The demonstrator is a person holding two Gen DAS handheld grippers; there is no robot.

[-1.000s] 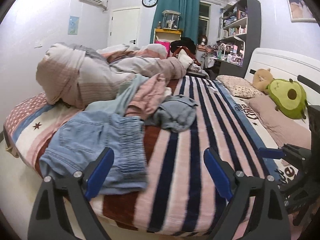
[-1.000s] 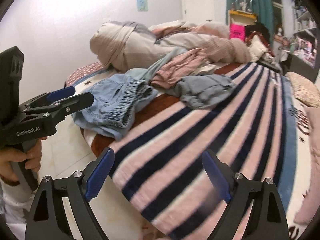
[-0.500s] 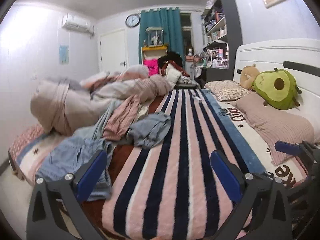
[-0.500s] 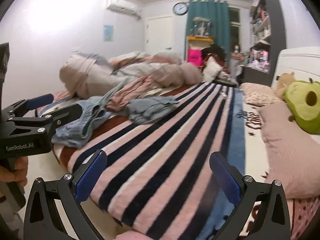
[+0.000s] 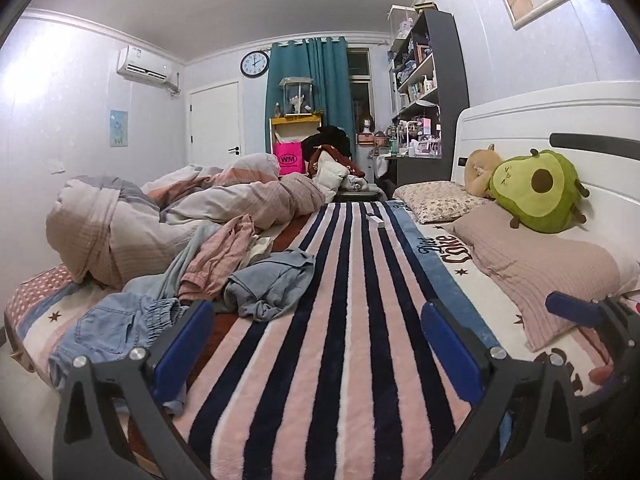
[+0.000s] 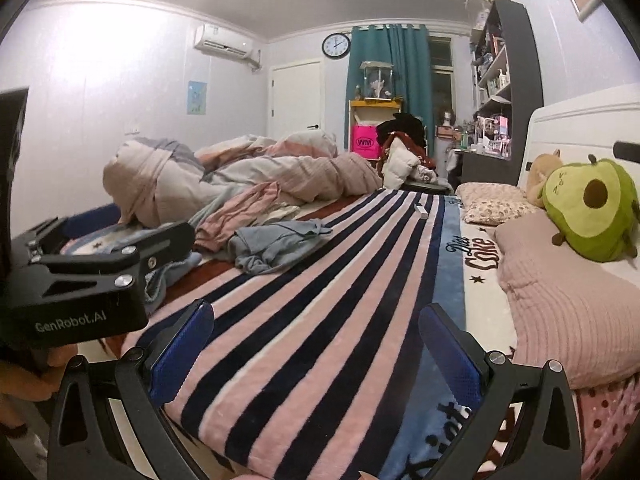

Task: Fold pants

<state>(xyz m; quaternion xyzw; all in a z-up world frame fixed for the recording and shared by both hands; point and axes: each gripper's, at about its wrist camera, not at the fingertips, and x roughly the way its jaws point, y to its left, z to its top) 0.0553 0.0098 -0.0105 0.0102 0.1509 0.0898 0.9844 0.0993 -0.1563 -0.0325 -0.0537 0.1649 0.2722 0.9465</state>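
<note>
Light blue denim pants (image 5: 108,326) lie crumpled at the bed's near left edge. A grey-blue garment (image 5: 272,282) and pink checked clothes (image 5: 218,258) lie beside them; the grey-blue garment also shows in the right wrist view (image 6: 276,246). My left gripper (image 5: 316,344) is open and empty above the striped blanket (image 5: 340,340), right of the denim pants. My right gripper (image 6: 316,344) is open and empty over the blanket's near edge (image 6: 320,360). The left gripper's body (image 6: 76,276) hides most of the denim pants in the right wrist view.
A bunched duvet (image 5: 160,216) fills the far left of the bed. Pillows (image 5: 532,264) and an avocado plush (image 5: 536,192) lie along the white headboard (image 5: 560,120) on the right. A small white object (image 5: 376,220) rests on the blanket. Shelves (image 5: 428,92) stand at the back.
Both grippers tilted upward and swung right, so the views now take in the room and headboard. The clothes pile shifted to the left in both views. Jaws stayed open.
</note>
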